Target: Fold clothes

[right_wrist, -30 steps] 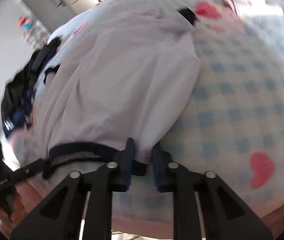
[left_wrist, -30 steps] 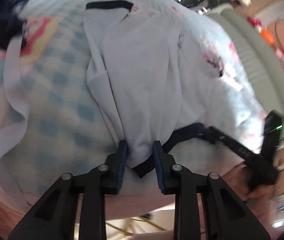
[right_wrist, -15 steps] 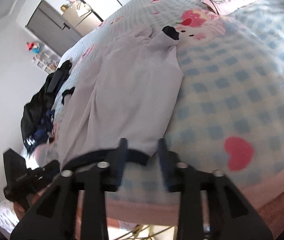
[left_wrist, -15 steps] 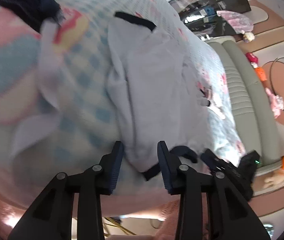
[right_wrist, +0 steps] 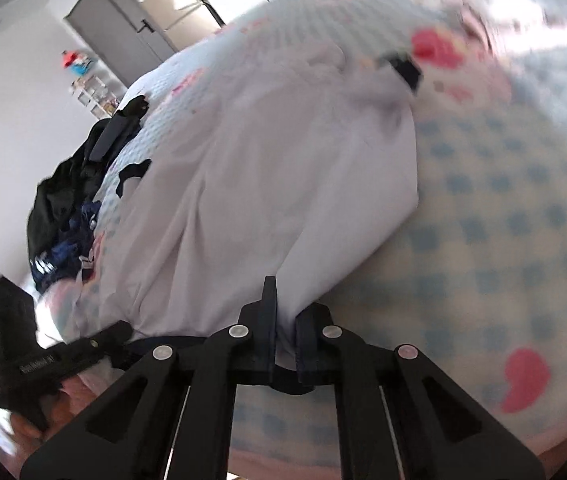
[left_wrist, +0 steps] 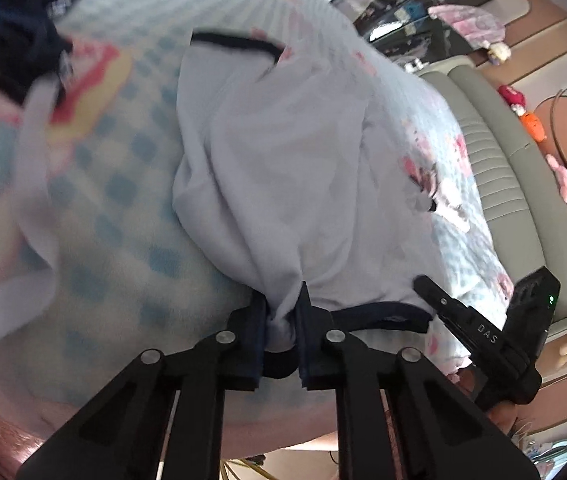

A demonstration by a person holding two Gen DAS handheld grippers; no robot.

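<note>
We see a white T-shirt (left_wrist: 283,168) with navy trim spread across the checked blanket (right_wrist: 503,240), its hem at the bed's near edge. Our left gripper (left_wrist: 281,320) and right gripper (right_wrist: 285,336) each pinch bunched hem fabric between nearly closed jaws. Dark clothes (right_wrist: 63,208) are piled at the blanket's far left edge.

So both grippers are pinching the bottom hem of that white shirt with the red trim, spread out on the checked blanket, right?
Nearly. The trim is dark navy, not red: the left wrist view shows the dark band along the hem and at the far sleeve of the white shirt. The rest holds: the left gripper and the right gripper both pinch the hem, and the shirt lies on the checked blanket.
</note>
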